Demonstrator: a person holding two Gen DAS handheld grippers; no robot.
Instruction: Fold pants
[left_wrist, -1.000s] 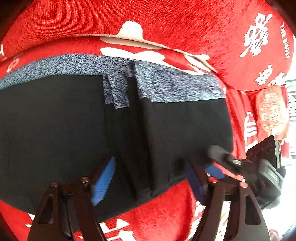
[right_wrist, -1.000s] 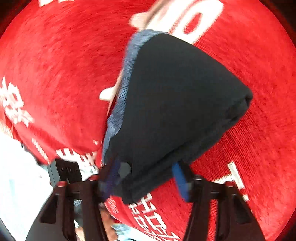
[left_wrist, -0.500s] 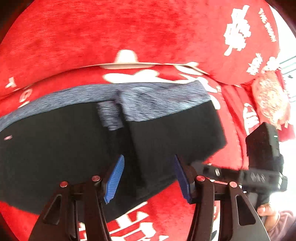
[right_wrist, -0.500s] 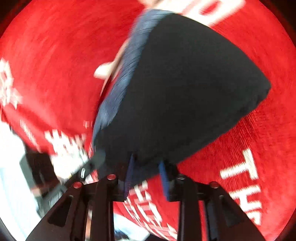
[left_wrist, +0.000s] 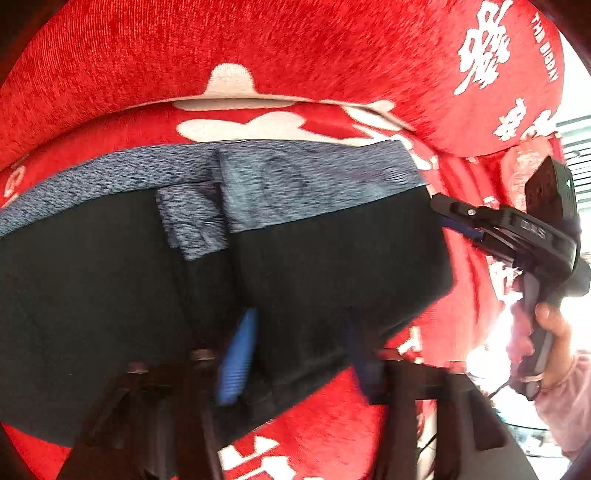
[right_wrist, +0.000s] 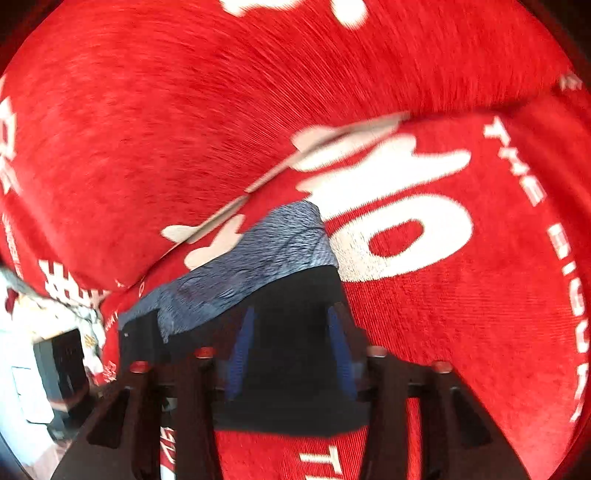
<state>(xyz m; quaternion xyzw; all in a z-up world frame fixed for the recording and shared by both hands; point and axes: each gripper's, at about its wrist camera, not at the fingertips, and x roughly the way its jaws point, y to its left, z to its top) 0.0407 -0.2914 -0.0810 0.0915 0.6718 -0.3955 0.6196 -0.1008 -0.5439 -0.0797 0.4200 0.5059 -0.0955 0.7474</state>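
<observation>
- one pair of black pants (left_wrist: 110, 295) with a grey-blue waistband (left_wrist: 314, 184) lies folded on one red cloth (left_wrist: 258, 55) printed with white characters; it fills the centre and left of the left wrist view.
- left gripper (left_wrist: 299, 354), bottom centre: two blue pads, jaws just closed, pinching a folded edge of the pants.
- right gripper (right_wrist: 291, 350), bottom centre of its view: two blue pads with black fabric between them; jaws have just been closing; blur hides whether they press.
- one hand (left_wrist: 546, 339) at right edge holds the right gripper's handle.
</observation>
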